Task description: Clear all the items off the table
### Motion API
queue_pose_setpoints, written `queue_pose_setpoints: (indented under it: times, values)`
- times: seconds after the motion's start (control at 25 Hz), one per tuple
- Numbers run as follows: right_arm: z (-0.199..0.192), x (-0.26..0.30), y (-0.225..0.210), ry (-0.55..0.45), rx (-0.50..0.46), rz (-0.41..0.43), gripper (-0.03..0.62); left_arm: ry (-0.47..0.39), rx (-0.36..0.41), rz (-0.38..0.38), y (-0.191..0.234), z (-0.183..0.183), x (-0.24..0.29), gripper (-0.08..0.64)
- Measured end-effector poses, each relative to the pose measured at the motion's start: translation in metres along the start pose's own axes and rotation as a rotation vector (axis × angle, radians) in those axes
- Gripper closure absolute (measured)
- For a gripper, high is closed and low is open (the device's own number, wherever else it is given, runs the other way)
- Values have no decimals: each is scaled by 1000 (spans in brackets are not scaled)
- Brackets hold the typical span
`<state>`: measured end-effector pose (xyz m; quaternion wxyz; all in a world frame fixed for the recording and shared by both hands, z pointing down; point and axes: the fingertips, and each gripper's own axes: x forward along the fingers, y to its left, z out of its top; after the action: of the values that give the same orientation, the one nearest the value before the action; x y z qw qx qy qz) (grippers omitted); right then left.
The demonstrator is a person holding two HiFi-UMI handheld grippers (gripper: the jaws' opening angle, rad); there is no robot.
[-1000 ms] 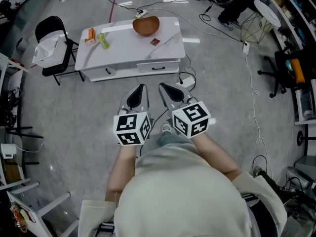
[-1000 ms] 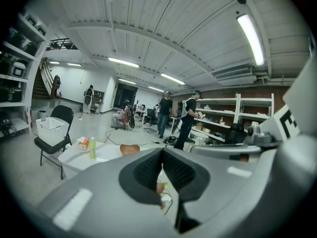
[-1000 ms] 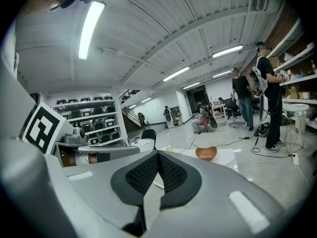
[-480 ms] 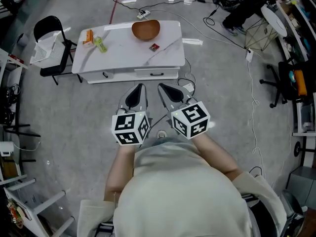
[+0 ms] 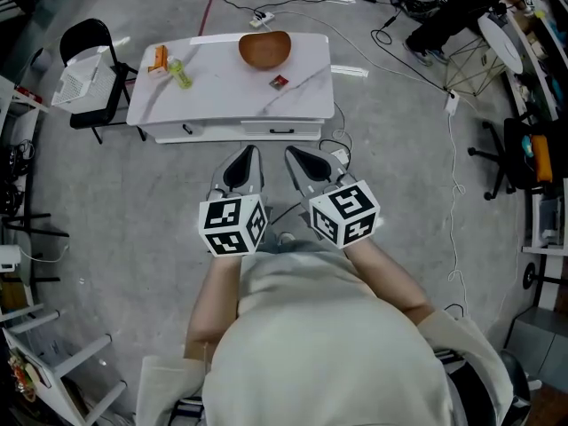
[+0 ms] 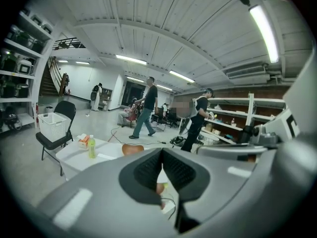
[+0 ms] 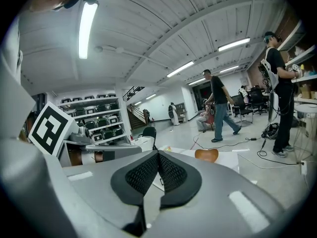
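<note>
A low white table [image 5: 222,96] stands ahead of me on the grey floor. On it lie a brown wooden bowl [image 5: 264,48] at the far right, a small red item [image 5: 279,82], a green bottle [image 5: 181,74] and an orange carton [image 5: 159,58] at the far left. In the left gripper view the bottle [image 6: 91,146], carton [image 6: 83,141] and bowl [image 6: 132,149] show above the jaws. My left gripper [image 5: 248,155] and right gripper [image 5: 294,155] are side by side, short of the table's near edge, both shut and empty.
A black chair with a white basket [image 5: 84,78] stands left of the table. Cables and a power strip [image 5: 333,153] lie on the floor near the table's right end. Shelving lines both sides. Several people [image 7: 218,105] stand beyond the table.
The table has drawn slightly closer and shifted up in the head view as I moved forward. Both grippers stay shut in the same pose.
</note>
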<state>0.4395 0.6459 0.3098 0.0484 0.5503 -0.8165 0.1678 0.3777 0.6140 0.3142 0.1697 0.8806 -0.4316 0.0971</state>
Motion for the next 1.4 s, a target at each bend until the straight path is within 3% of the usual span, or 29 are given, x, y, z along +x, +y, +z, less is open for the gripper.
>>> queue_pose_setpoints:
  times: [0.6,1.4]
  values:
    - [18,76,-38,12,32,-61,594,31,7,-55,47,24,77,551]
    - [73,224,-75,30,71,-158,594,90,13,-151,153,90,184,551]
